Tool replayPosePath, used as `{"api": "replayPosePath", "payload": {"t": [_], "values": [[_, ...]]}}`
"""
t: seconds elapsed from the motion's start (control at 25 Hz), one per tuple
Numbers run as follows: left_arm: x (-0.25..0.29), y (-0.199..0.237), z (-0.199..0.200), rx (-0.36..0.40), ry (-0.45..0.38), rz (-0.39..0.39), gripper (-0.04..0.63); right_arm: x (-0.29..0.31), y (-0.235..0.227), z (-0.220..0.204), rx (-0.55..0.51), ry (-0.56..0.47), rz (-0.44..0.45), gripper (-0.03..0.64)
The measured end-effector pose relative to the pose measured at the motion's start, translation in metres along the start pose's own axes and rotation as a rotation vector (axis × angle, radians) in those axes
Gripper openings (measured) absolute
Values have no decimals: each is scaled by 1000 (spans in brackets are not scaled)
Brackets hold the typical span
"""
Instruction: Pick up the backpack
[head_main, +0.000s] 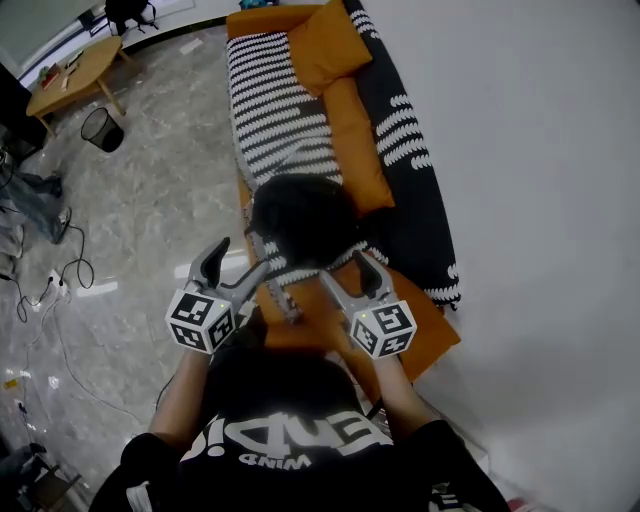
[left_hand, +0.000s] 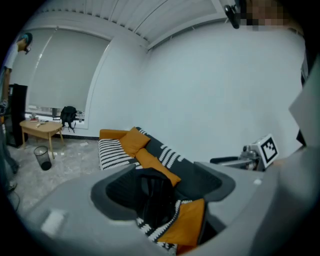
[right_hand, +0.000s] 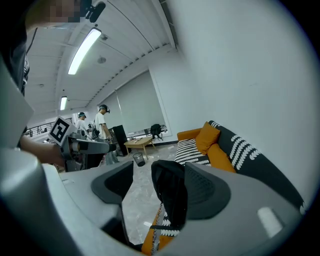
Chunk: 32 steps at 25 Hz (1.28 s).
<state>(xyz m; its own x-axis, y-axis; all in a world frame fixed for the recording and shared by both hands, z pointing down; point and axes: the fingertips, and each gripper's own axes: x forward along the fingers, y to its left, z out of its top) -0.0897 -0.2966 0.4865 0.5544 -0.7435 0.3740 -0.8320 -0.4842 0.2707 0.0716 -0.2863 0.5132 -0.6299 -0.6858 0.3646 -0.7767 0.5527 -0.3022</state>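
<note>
Status: pickup not yet made. The black backpack (head_main: 303, 220) rests on the near end of the sofa (head_main: 412, 205) seat, and by my reading the grip and lift remain.
Left hand-held gripper (head_main: 240, 260): jaws spread and empty, just short of the backpack, which sits framed between them in its own view.
Right hand-held gripper (head_main: 350, 270): jaws spread, backpack between them, close by 1 jaw; contact cannot be told.
</note>
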Motion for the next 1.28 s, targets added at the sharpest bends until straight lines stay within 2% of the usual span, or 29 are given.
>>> {"api": "replayPosePath", "payload": {"t": [0.36,0.72,0.92,1.08,1.16,1.28], "values": [[51,37,-16,4,61,-15,360,66,-26,-13,-2,52,6,310],[111,81,-52,-2,158,-51,360,132,-59,-45,-16,158,5,303],[146,106,-70,-42,205,-58,370,163,-74,-67,-25,226,2,304],[176,119,-85,-26,248,-64,390,185,-91,-83,-49,279,-7,304],[187,126,-86,-16,266,-79,393,197,-97,-83,-66,300,-7,304],[199,129,-94,-27,292,-145,393,212,-102,-89,-54,317,-4,304]]}}
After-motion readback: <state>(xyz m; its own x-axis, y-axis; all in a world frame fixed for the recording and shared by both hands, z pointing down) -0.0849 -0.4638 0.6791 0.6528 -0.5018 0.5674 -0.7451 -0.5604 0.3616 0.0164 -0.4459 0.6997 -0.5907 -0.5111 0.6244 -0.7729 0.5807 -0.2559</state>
